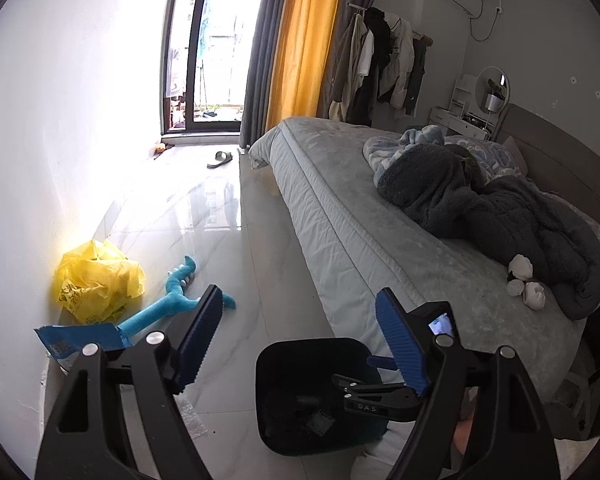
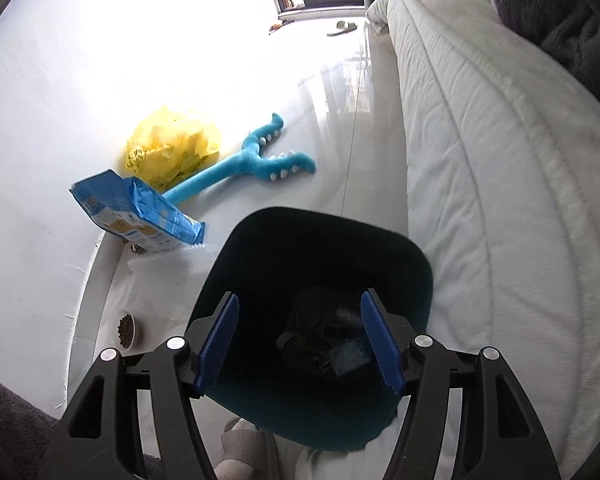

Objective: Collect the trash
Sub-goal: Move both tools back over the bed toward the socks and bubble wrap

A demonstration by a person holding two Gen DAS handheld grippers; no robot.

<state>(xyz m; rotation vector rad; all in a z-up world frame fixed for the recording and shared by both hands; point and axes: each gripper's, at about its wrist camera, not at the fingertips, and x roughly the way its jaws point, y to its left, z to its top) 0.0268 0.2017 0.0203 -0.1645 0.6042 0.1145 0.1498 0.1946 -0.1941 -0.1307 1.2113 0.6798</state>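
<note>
The yellow bag (image 1: 98, 280) is seen ahead-left of the left gripper (image 1: 298, 338), the nearer 1; both grippers are held open, empty, the right gripper (image 2: 298, 344) over the bin (image 2: 316, 240).

Bed (image 1: 380, 216) runs along the right, grey quilt (image 1: 500, 216) bunched at its far end, white socks (image 1: 526, 284) beside it. Blue forked plush toy (image 2: 256, 160) on floor, left. Pet food bowl (image 2: 126, 330) near left by wall. Slipper (image 1: 219, 159) far, near yellow curtain (image 1: 304, 40).

black tongs (image 2: 300, 344) with ribbed blue pads (image 2: 219, 346), silver screws, perhaps a grey sleeve.
</note>
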